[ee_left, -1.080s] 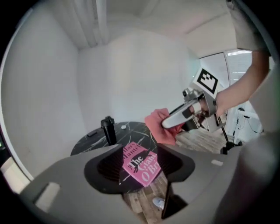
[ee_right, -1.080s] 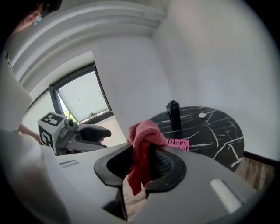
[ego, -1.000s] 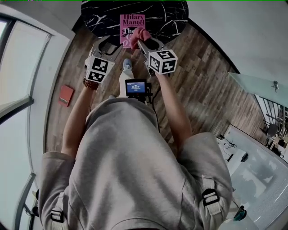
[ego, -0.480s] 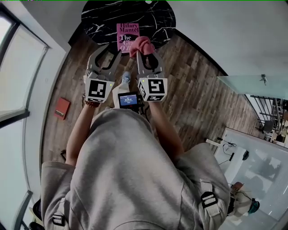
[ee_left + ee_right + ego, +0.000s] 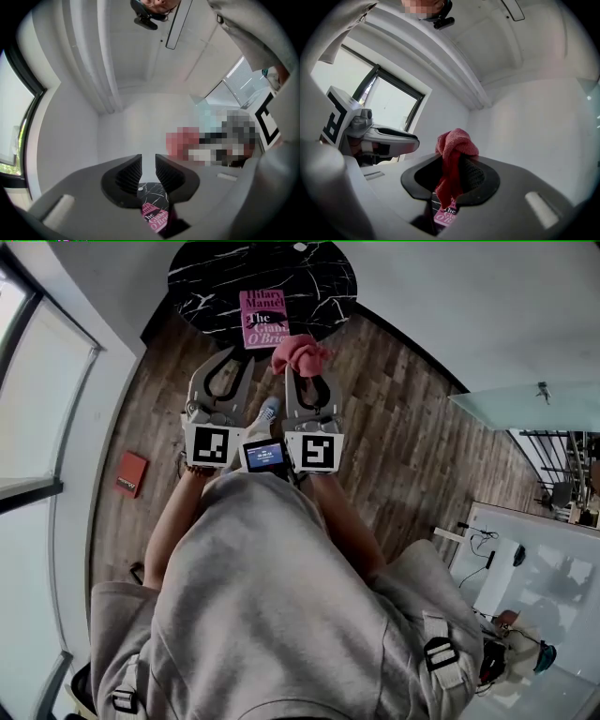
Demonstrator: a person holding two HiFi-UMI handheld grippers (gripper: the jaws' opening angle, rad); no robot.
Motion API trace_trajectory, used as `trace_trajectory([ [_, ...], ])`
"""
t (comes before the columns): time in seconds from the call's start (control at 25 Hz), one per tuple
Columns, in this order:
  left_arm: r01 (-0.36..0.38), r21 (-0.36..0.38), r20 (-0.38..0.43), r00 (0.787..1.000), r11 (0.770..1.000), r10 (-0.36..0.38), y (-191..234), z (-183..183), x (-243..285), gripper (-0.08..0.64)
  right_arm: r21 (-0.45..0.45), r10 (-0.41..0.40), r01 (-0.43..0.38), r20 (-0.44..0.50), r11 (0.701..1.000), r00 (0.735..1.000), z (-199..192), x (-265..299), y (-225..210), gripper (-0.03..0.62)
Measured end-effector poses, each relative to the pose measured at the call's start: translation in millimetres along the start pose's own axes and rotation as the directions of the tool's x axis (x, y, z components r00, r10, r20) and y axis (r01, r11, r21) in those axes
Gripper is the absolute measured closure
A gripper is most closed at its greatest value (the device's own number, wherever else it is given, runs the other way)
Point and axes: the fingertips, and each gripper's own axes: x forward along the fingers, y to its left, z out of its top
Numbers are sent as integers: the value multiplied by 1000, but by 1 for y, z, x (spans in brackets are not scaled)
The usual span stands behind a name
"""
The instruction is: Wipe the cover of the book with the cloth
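One pink book (image 5: 262, 319) lies flat on the single round black desk (image 5: 323, 277). The one red cloth (image 5: 298, 354) is off the book, clamped in the right gripper (image 5: 306, 374), whose fingers (image 5: 474, 174) pinch it; only the right gripper view shows its tail hanging below them. The left gripper (image 5: 148, 161) holds nothing, and its fingers (image 5: 127, 174) are narrowly apart and closing. Both grippers hover side by side, just short of the desk. Only the head view shows a flat red object (image 5: 131, 473) on the wooden floor (image 5: 403, 427).
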Motion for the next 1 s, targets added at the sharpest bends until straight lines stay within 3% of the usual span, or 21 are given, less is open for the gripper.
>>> trace_trajectory([
  [0.28, -35, 18, -7, 999, 999, 36, -4, 2, -9, 563, -1, 26, -26, 15, 1000, 1000, 2, -4, 13, 486],
  [0.44, -47, 32, -20, 999, 998, 47, -5, -2, -14, 565, -18, 59, -60, -30, 998, 998, -5, -3, 24, 488],
  [0.84, -71, 52, -29, 997, 996, 73, -6, -4, -38, 563, -14, 111, -111, -31, 994, 993, -9, -10, 47, 488],
  [1.0, -86, 53, -28, 996, 995, 88, -5, -4, -47, 563, 35, 111, -112, 22, 993, 994, -7, -14, 56, 489],
])
